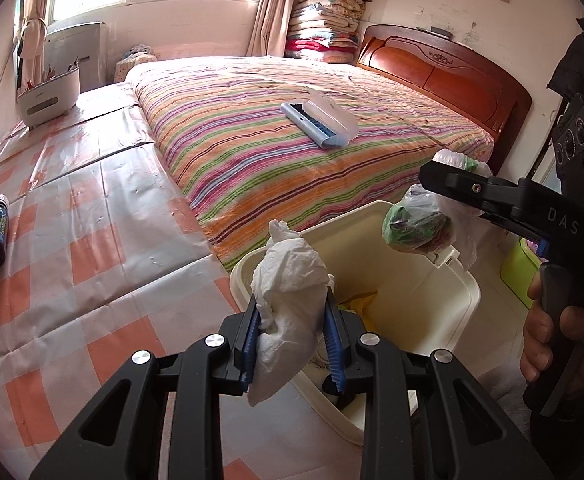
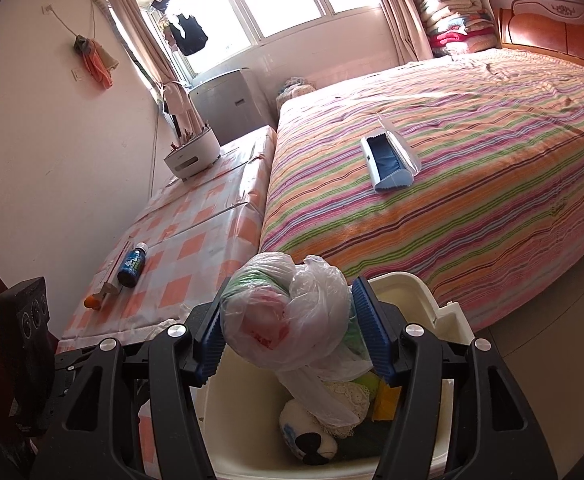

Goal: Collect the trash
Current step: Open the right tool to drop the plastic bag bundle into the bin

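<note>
Both grippers loaded over the bin [image 2: 448, 312], which sits on the floor at the bed's [image 2: 472, 152] foot, beside the checked table [image 2: 196, 232].

Left gripper [image 1: 292, 344] is nearly closed, pads pinching a crumpled tissue [image 1: 288, 300] at its middle, the wad held near the bin [image 1: 372, 236] rim so a release probably lands inside.

Right gripper [image 2: 292, 336] is about half open, wrapped around a knotted plastic bag [image 2: 288, 312] of waste; both pads touch it. Bag hangs right above the bin opening; its tail dangles toward the trash already in there.

Bottle [image 2: 132, 266] is left on the table, maybe next.
</note>
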